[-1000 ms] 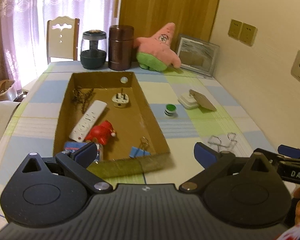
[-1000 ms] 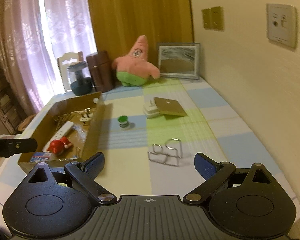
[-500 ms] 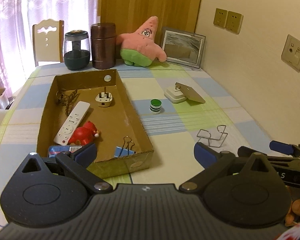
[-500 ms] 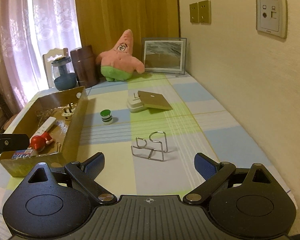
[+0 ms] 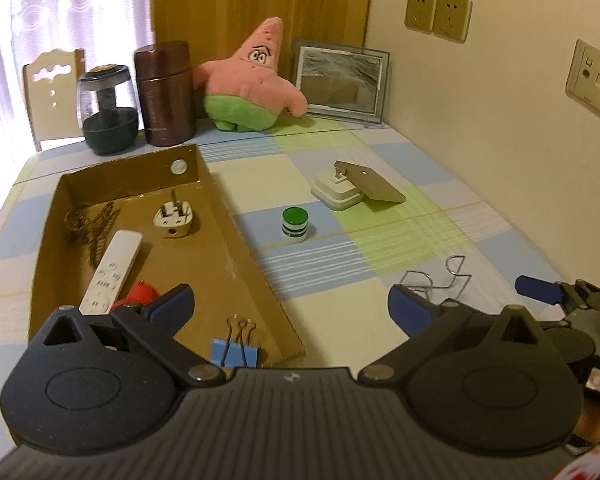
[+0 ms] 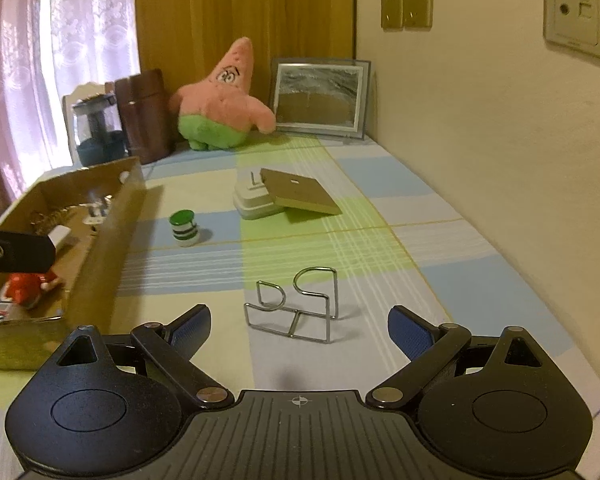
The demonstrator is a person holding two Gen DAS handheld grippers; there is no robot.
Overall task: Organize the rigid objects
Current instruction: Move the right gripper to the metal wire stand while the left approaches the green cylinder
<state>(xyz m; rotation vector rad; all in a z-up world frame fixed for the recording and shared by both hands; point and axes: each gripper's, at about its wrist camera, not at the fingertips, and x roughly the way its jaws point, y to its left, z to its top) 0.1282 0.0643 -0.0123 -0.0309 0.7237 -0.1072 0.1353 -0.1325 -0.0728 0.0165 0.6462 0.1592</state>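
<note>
The table (image 6: 440, 216), under a checked cloth of blue, green and cream, runs away toward the far wall, its right edge close along the side wall. On its left side lies the long cardboard box (image 5: 236, 240), long axis running near to far, open on top. Between the box's right wall and the table's right edge is a wide bare strip of cloth.

Inside the box, from far to near: a tangle of brown metal pieces (image 5: 90, 222), a white plug (image 5: 173, 220) with prongs up, a white remote (image 5: 112, 270) lying roughly along the box's length, a red toy (image 6: 26, 286), and a blue binder clip (image 5: 236, 350) at the near end with its handles pointing away.

Out on the cloth, a white adapter (image 6: 254, 202) has a tan square plate (image 6: 300, 196) leaning tilted on it. Nearer and to the left stands a small green-and-white cylinder (image 6: 184, 228), upright, just beside the box.

The wire stand (image 6: 296, 308) sits near the table's right side, its loops rising upright, well apart from the box.

The left gripper (image 5: 290, 306) hovers over the box's near right corner, jaws spread and empty. The right gripper (image 6: 300, 324) faces the wire stand, jaws spread wide on either side of it, not touching.
</note>
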